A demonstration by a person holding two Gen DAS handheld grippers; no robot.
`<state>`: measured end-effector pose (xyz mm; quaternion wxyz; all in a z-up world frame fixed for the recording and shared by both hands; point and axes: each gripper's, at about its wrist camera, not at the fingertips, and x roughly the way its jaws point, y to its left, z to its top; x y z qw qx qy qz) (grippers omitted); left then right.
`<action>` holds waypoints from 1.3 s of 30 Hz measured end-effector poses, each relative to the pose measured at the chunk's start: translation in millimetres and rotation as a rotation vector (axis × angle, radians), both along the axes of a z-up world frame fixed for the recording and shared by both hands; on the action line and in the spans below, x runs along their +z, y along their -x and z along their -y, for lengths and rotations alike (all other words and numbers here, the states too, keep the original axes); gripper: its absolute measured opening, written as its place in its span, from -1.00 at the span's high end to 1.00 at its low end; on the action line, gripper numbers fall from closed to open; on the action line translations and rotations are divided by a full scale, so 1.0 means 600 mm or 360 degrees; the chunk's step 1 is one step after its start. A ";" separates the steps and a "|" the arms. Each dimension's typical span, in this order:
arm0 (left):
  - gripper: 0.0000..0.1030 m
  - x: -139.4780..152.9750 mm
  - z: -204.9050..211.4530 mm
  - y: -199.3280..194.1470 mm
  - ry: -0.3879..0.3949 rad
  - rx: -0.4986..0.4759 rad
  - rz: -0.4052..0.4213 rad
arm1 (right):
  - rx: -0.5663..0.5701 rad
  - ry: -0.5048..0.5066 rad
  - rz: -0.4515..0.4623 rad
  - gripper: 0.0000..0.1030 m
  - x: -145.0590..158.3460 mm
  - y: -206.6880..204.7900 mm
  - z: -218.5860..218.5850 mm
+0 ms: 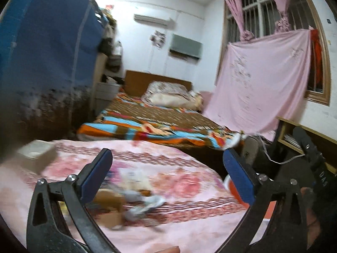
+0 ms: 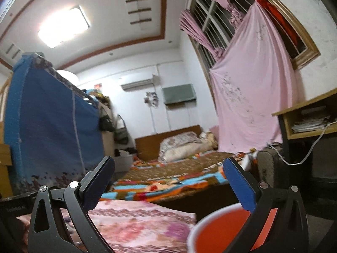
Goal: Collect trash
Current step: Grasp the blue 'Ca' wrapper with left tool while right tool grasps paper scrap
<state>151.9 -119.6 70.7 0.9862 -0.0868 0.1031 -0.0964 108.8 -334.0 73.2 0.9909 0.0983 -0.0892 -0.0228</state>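
Ahead, the pink cloth [image 1: 168,189] ends near the orange bin [image 2: 221,229].

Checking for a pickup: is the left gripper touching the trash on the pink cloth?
Apart: the left wrist view shows the left gripper open above the trash.

A pink floral bed [image 1: 179,179] lies under the left claw [image 1: 168,177], blurred scraps of trash [image 1: 134,202] between its fingers, a box [image 1: 35,154] far left.
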 end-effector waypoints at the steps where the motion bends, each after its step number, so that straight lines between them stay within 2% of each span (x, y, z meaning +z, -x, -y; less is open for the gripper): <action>1: -0.78 -0.001 -0.015 0.009 -0.0005 0.0042 0.0019 | 0.0027 0.0004 0.0014 -1.00 0.003 -0.001 -0.011; 9: -0.78 -0.013 -0.090 0.046 -0.0041 0.0224 0.0053 | 0.0222 0.0082 0.0035 -1.00 0.007 -0.004 -0.084; 15: -0.78 -0.031 -0.123 0.047 -0.0085 0.0268 -0.0017 | 0.0346 0.0174 -0.0052 -1.00 -0.004 -0.016 -0.134; 23: -0.76 -0.061 -0.149 0.029 -0.0076 0.0264 -0.0211 | 0.0469 0.0317 -0.0279 -1.00 -0.031 -0.049 -0.179; 30: -0.75 -0.086 -0.160 0.011 -0.0039 0.0261 -0.0371 | 0.0538 0.0366 -0.0501 -1.00 -0.045 -0.079 -0.194; 36: -0.56 -0.099 -0.173 -0.012 0.0027 0.0223 -0.0518 | 0.0634 0.0380 -0.0726 -1.00 -0.060 -0.111 -0.204; 39: -0.31 -0.108 -0.181 -0.020 0.0067 0.0201 -0.0579 | 0.0656 0.0388 -0.0815 -1.00 -0.067 -0.125 -0.211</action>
